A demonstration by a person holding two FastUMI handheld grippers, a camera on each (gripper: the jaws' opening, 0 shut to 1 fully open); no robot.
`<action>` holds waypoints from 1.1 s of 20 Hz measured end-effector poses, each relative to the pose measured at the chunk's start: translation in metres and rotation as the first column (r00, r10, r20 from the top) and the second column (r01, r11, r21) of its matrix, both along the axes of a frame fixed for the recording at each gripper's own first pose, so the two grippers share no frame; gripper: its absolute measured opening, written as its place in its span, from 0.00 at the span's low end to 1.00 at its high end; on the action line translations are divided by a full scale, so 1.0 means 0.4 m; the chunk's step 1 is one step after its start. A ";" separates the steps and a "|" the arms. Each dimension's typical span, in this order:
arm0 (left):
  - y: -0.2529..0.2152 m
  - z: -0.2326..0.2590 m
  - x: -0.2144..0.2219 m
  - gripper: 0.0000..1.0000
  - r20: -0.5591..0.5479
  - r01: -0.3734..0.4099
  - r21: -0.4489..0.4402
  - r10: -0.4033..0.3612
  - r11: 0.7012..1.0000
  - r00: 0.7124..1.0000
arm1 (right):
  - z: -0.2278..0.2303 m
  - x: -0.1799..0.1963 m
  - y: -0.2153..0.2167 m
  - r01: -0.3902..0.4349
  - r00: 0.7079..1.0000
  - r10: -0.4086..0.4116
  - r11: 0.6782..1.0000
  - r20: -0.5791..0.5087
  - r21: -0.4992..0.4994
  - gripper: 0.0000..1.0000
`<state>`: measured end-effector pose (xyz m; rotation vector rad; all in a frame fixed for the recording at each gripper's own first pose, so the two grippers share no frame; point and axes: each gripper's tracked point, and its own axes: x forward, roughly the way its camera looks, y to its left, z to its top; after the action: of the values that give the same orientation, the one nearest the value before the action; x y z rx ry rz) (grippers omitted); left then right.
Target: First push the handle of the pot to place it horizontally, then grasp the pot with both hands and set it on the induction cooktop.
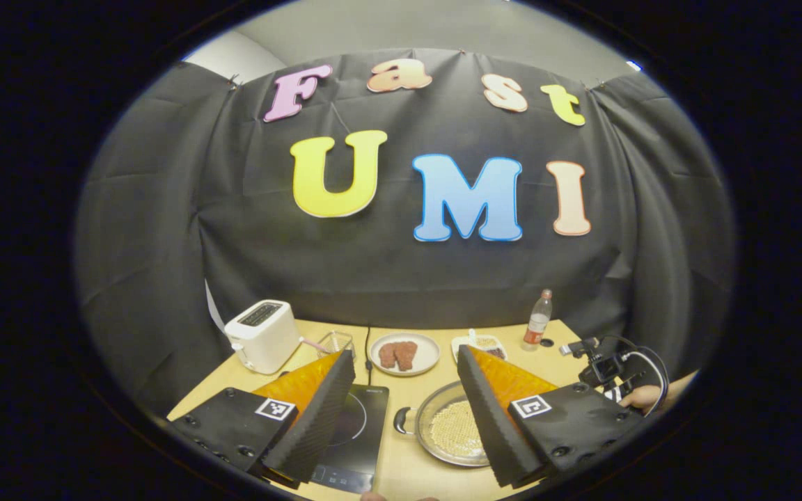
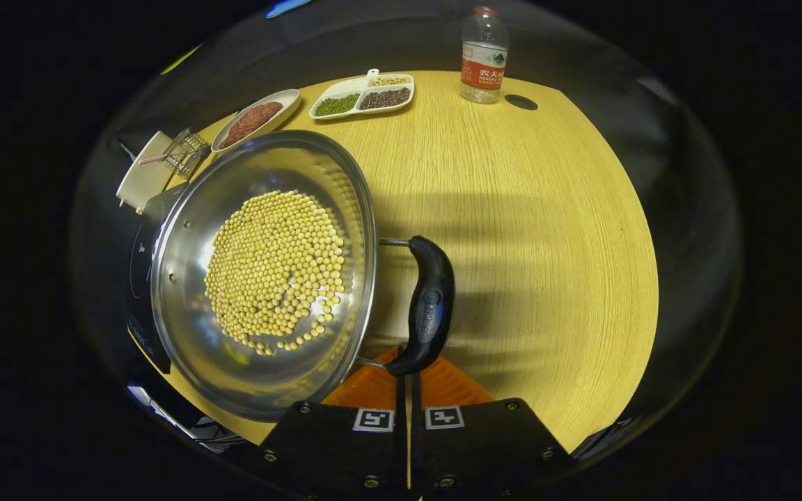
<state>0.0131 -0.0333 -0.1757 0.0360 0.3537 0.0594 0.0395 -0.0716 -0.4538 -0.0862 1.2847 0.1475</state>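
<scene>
The wooden bench (image 2: pixel 526 229) carries everything. On it, in the right gripper view, the steel pot (image 2: pixel 185 306) holds a flat layer of pale yellow beans (image 2: pixel 276 268) and lies partly over the dark induction cooktop (image 2: pixel 140 264), whose edge shows along the pot's far-left side. The pot's black side handle (image 2: pixel 431 306) points toward the camera's side of the bench, lying roughly level with the rim.

In the left gripper view the induction cooktop (image 1: pixel 356 431) sits left of the pot (image 1: pixel 443 428), with the pot beside it on the bench (image 1: pixel 547 341).

The left hand-held gripper (image 1: pixel 404 417) is spread wide above the bench, one finger over the cooktop and the other over the pot's right part, neither touching anything that I can see. The right hand-held gripper (image 2: pixel 408 390) has its fingers drawn nearly together, just below the lower end of the handle; whether they pinch the handle or merely meet beneath it cannot be told.

Farther back stand a white toaster (image 1: pixel 262 335), a round plate with reddish meat pieces (image 1: pixel 404 353), a divided white tray of grains (image 2: pixel 363 95), a small clear rack (image 2: pixel 185 152), and a plastic water bottle (image 2: pixel 483 56). A dark round hole (image 2: pixel 521 102) marks the bench near the bottle.
</scene>
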 end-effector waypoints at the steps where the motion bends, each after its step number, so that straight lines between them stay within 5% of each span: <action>1: 0.000 -0.027 -0.001 0.99 -0.021 0.017 -0.005 -0.017 1.000 1.000 | 0.002 0.006 -0.002 0.002 1.000 -0.002 1.000 0.005 -0.006 0.02; 9: 0.028 -0.146 0.018 0.98 -0.105 0.114 -0.063 -0.120 0.992 0.987 | 0.049 0.014 -0.042 0.060 0.996 -0.055 0.996 0.076 -0.073 0.02; 11: 0.029 -0.173 0.032 0.95 -0.122 0.139 -0.080 -0.148 0.987 0.981 | 0.083 0.008 -0.058 0.091 0.988 -0.080 0.993 0.135 -0.071 0.19; 15: 0.015 -0.271 0.053 0.97 -0.185 0.175 -0.163 -0.204 0.971 0.961 | 0.173 0.010 -0.031 0.138 0.947 -0.145 0.989 0.288 0.045 0.91; 22: 0.017 -0.464 0.110 0.99 -0.305 0.166 -0.234 -0.235 0.958 0.923 | 0.264 0.039 0.034 0.052 0.884 -0.111 0.989 0.453 0.141 0.94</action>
<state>0.0572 -0.0264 -0.3614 -0.1228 0.6892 -0.1906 0.0552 -0.0579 -0.3482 0.0406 0.7982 0.1248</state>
